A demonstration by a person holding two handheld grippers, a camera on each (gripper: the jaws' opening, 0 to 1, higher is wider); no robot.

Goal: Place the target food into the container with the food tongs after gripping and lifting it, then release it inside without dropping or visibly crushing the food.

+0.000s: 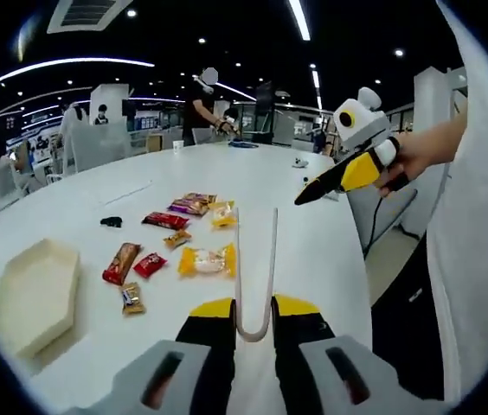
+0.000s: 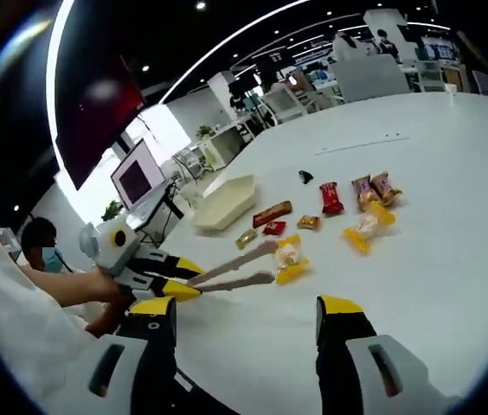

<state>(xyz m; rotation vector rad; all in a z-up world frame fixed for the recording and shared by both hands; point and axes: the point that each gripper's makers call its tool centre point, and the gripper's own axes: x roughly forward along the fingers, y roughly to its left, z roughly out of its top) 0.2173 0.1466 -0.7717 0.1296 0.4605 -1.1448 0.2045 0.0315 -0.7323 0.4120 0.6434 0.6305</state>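
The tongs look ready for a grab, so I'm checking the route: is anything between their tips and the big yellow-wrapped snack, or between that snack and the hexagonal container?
Nothing lies between the tongs and the yellow-wrapped snack. Toward the container, a red bar, small red packet and small brown packet lie flat on the table; a lifted carry should clear them.

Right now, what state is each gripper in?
Left gripper: shut on the food tongs, tips above the table, gripping no food.
Right gripper: open, holding nothing.
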